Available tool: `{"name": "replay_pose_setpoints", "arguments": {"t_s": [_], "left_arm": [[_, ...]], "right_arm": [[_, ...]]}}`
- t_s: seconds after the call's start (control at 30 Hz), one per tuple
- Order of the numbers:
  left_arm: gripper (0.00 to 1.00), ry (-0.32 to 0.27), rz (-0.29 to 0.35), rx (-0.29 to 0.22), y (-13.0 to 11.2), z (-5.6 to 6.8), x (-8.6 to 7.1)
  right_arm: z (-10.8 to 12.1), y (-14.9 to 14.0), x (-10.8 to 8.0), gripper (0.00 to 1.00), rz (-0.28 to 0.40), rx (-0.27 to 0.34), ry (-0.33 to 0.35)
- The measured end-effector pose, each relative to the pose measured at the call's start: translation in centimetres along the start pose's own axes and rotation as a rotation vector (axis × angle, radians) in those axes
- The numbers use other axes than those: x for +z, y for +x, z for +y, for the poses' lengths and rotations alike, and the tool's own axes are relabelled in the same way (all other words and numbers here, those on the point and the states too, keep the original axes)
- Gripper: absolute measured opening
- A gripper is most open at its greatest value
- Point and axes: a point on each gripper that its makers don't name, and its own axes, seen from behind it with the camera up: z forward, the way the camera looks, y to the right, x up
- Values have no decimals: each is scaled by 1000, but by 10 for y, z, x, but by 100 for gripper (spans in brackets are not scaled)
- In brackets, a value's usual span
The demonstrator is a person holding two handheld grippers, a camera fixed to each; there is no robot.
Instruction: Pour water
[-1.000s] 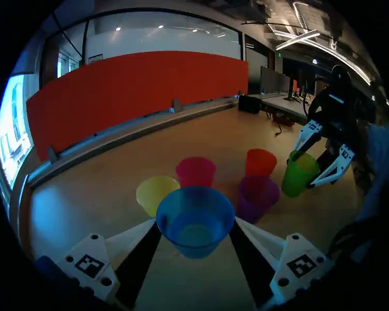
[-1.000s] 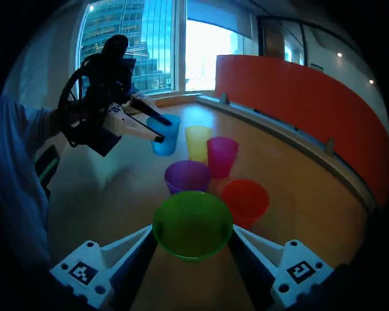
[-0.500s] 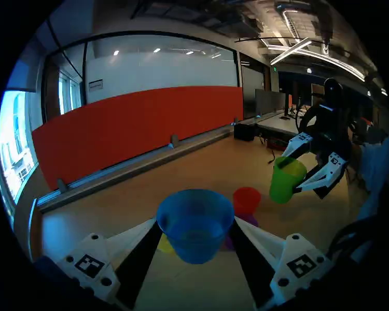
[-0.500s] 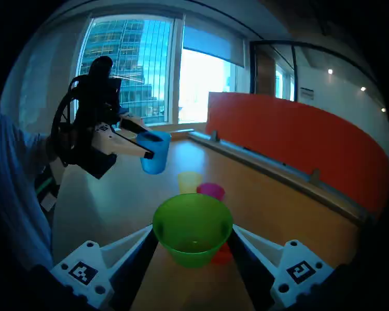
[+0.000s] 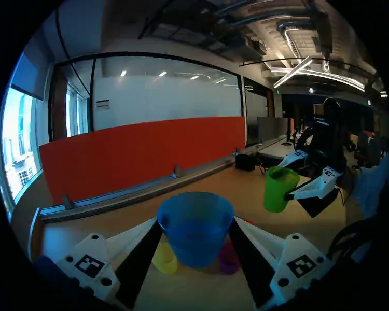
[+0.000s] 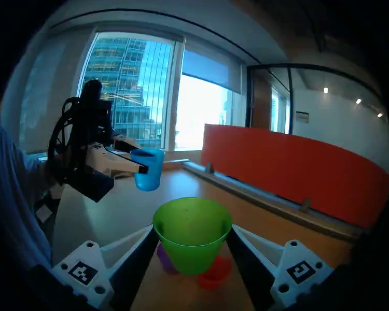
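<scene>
My left gripper (image 5: 195, 233) is shut on a blue cup (image 5: 196, 226), held upright above the wooden table (image 5: 106, 228). Farther off in the right gripper view, the same blue cup (image 6: 147, 168) sits in the left gripper (image 6: 140, 165) held by a hand. My right gripper (image 6: 192, 243) is shut on a green cup (image 6: 193, 232), also upright and lifted. In the left gripper view the green cup (image 5: 279, 188) hangs to the right in the right gripper (image 5: 289, 191). Whether either cup holds water cannot be made out.
Below the blue cup stand a yellow cup (image 5: 165, 257) and a purple cup (image 5: 228, 259). Under the green cup are a purple cup (image 6: 165, 258) and a red cup (image 6: 214, 272). A red partition (image 5: 142, 147) runs behind the table; large windows (image 6: 127, 98) lie beyond the left gripper.
Both grippers have risen with their cups. The cups left on the table have dropped low in both views and are partly hidden behind the held cups.
</scene>
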Motion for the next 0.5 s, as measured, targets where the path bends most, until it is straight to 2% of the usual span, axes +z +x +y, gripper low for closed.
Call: {"name": "replay_pose_setpoints", "arguments": {"t_s": [0.2, 0.5], "left_arm": [[86, 5, 62, -26, 18, 3, -5], [86, 11, 134, 3, 34, 10, -9]], "right_arm": [[4, 19, 1, 90, 51, 5, -6], [4, 34, 2, 90, 81, 19, -1]]}}
